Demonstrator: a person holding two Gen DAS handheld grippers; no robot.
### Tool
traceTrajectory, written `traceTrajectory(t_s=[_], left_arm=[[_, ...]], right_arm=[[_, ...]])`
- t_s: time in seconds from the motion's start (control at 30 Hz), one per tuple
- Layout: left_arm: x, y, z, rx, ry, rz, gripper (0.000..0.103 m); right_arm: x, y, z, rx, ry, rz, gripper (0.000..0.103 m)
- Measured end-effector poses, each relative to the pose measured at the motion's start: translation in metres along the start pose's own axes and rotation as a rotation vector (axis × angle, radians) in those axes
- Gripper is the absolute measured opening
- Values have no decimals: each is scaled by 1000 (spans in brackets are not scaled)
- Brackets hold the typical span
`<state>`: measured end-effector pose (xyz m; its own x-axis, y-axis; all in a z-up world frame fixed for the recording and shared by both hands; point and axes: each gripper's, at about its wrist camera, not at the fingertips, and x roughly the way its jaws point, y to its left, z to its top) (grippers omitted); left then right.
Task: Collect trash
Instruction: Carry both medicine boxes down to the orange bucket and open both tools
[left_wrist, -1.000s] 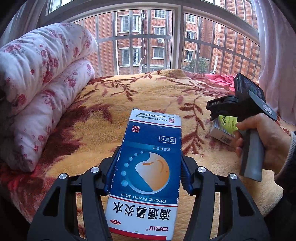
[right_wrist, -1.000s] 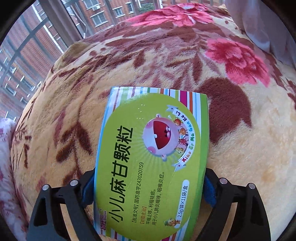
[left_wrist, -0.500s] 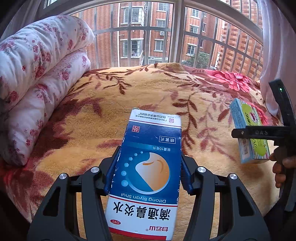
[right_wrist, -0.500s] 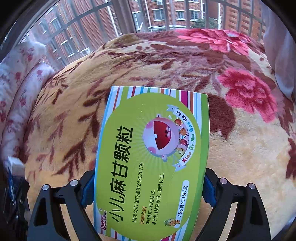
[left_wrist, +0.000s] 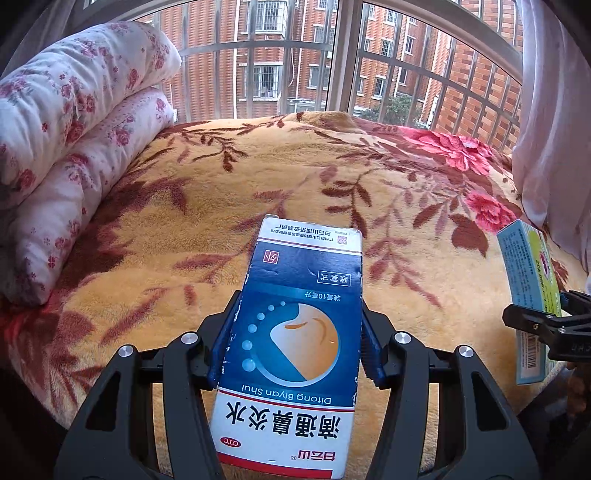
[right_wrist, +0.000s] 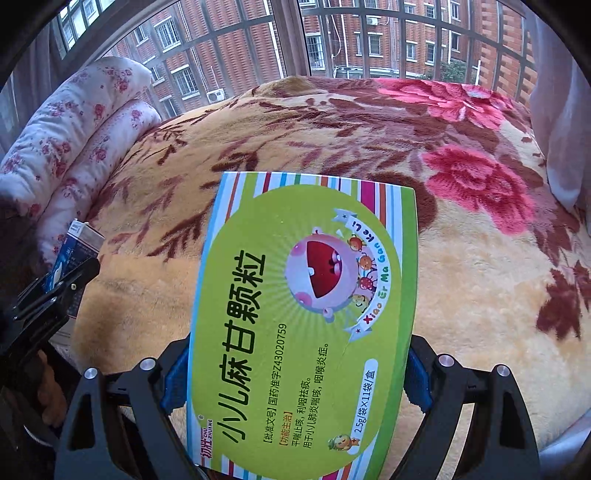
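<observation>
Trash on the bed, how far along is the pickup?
Done: both boxes are off the blanket, and no other litter shows on it. In hand: the blue box is clamped in the left hand-held gripper, the green box in the right hand-held gripper. Left: dropping both in a bin, which neither view shows.

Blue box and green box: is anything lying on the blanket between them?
No. In the left wrist view, only bare floral blanket shows between the blue box in the left gripper and the green box at the right edge.
</observation>
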<state>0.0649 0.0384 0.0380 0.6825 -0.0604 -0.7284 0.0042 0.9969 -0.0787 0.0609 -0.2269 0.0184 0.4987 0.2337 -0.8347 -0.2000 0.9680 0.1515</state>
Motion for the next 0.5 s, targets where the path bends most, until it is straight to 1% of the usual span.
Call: traceTrajectory(t_s=[0.07, 0.37, 0.5], left_arm=[[-3, -1, -6, 0, 9, 2, 54], [-15, -13, -28, 25, 35, 6, 54], [-22, -23, -38, 51, 37, 1, 54]], right_arm=[[-7, -1, -8, -4, -5, 15, 88], [-33, 10, -44, -97, -61, 0, 88], [-40, 16, -59, -126, -64, 12, 88]])
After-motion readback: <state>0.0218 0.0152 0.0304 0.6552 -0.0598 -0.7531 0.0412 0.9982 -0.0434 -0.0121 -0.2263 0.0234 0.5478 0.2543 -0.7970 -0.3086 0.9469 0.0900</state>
